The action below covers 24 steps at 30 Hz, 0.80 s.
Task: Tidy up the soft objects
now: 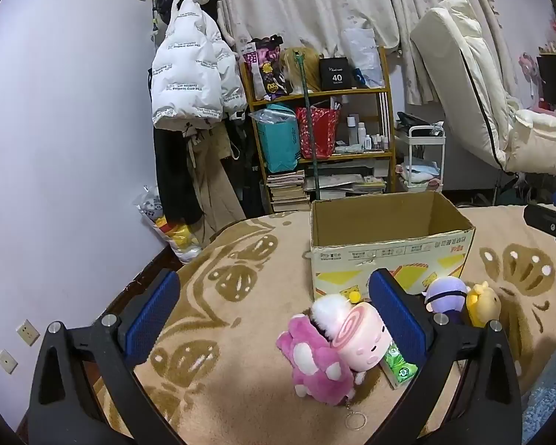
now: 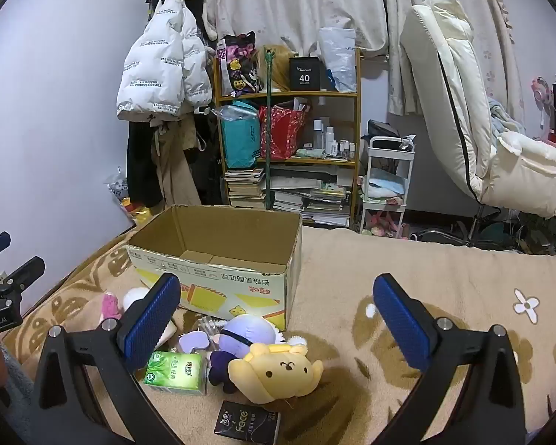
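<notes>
Soft toys lie on a beige blanket (image 1: 241, 352) in front of an open, empty cardboard box (image 1: 389, 256) (image 2: 218, 270). My left gripper (image 1: 278, 319) is open above a pink plush (image 1: 317, 365) and a pink-and-white swirl plush (image 1: 359, 333); a green tissue pack (image 1: 398, 365) lies against them. My right gripper (image 2: 278, 319) is open over a purple plush (image 2: 241, 337) and a yellow bear plush (image 2: 278, 371). The green tissue pack (image 2: 176, 372) and a black tissue pack (image 2: 246, 424) lie nearby. The purple plush (image 1: 446, 294) and yellow plush (image 1: 485, 304) also show in the left wrist view.
A wooden shelf (image 1: 322, 126) crammed with bags and books stands behind the bed, beside hanging coats (image 1: 192, 81). A white cart (image 2: 387, 181) and a reclined cream chair (image 2: 474, 122) stand to the right. The other gripper (image 2: 3, 296) shows at the left edge.
</notes>
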Tool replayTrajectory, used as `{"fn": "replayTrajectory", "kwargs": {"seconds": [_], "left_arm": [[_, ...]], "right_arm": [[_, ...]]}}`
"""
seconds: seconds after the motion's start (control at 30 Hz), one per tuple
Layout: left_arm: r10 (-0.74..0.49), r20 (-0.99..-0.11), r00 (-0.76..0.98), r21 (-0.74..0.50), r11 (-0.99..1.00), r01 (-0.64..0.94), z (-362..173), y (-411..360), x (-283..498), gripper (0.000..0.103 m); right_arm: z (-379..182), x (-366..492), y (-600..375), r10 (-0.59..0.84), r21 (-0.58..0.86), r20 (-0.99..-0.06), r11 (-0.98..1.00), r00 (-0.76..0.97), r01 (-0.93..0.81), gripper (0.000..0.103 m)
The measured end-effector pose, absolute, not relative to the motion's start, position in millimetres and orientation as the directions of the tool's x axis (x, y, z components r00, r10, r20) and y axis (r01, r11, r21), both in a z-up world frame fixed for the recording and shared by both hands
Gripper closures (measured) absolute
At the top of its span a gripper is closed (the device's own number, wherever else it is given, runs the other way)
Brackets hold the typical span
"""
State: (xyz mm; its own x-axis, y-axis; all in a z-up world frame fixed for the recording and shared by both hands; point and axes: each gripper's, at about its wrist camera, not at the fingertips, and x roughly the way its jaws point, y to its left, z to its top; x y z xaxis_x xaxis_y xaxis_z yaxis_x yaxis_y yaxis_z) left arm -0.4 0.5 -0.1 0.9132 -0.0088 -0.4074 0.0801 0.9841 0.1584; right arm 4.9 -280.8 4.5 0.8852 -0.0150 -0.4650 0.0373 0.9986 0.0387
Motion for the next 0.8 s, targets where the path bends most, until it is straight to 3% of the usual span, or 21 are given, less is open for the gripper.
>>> {"fn": "replayTrajectory", "kwargs": {"seconds": [0.8], "left_arm": [[-0.001, -0.412, 0.911, 0.17, 0.982, 0.078, 0.6, 0.2, -0.6, 0.002]], "right_arm": [[4.8, 5.0, -280.3, -0.012, 0.042, -0.471, 0.998, 0.882, 0.037, 0.0]]}}
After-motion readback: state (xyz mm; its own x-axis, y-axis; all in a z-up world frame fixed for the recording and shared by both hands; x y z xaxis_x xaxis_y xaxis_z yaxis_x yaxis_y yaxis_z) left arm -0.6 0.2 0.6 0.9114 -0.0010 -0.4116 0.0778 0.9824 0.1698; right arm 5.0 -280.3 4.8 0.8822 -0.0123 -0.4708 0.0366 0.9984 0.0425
